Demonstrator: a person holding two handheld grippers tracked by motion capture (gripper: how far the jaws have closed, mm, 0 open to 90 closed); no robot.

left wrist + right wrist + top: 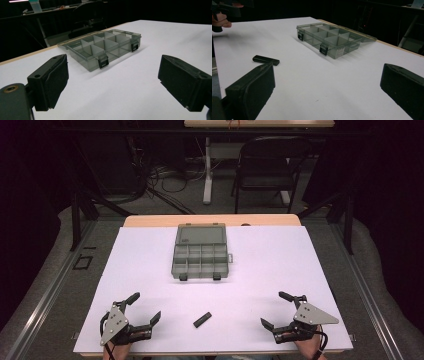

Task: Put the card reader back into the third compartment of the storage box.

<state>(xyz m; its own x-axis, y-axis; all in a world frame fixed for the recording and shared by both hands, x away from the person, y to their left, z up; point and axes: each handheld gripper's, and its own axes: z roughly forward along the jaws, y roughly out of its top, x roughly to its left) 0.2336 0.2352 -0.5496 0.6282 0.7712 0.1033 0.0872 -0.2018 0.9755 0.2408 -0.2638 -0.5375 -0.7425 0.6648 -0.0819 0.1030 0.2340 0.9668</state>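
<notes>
I saw the left hand-held gripper (146,307) at the near left corner of the counter (280,260), its jaws spread wide with nothing between them. The right hand-held gripper (276,309) was at the near right corner, also spread wide and holding nothing. Between the two, close to the near edge, a small black bar (202,319) lay flat on the white surface, well apart from both. Farther back, in the middle of the counter, a grey compartment box (200,258) stood with its lid folded open behind it, two dark latches facing me.
</notes>
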